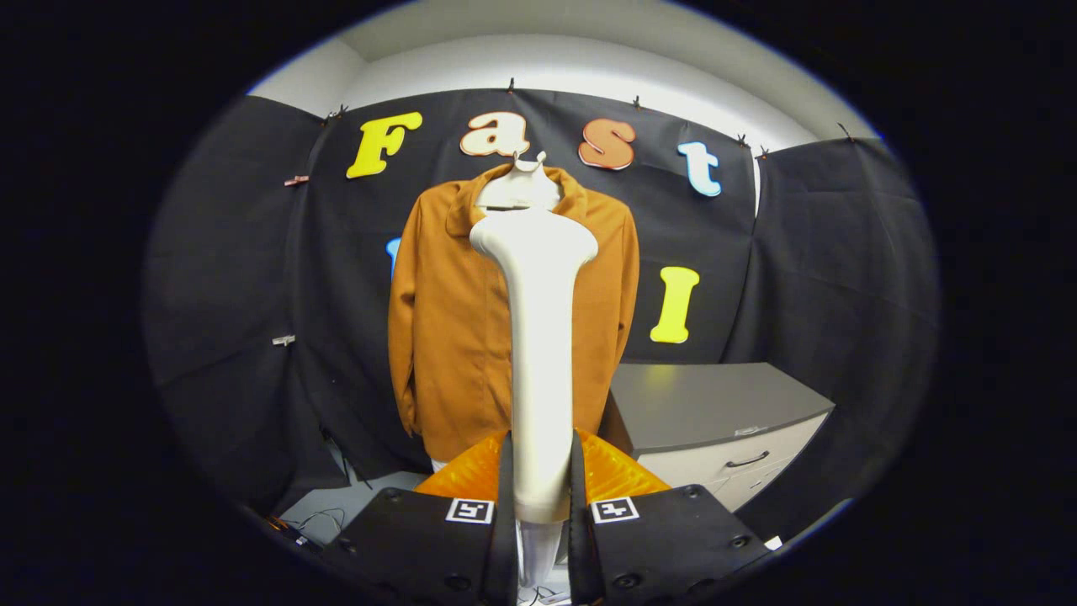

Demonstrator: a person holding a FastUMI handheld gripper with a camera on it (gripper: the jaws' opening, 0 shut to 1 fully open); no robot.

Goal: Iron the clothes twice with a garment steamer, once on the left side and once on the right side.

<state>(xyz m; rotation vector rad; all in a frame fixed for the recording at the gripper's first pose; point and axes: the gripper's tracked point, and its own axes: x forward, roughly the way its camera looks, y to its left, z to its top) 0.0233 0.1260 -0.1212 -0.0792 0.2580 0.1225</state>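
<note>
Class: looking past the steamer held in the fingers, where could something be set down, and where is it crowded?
The grey top of the cabinet, right of the brown jacket, lies bare. The middle is crowded: the fingers press both sides of the white steamer, which stands up in front of the jacket. Cables clutter the floor on the jacket's other side.

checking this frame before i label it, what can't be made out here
- Gripper shut on the garment steamer: the steamer's face points away, gripper view, so steam holes can't be seen.
- Brown jacket: its middle strip is hidden behind the steamer, and whether the head touches the cloth can't be told.
- Jacket's hem and the stand below: covered by the fingers.
- Cabinet: its base is cut off behind the gripper body.
</note>
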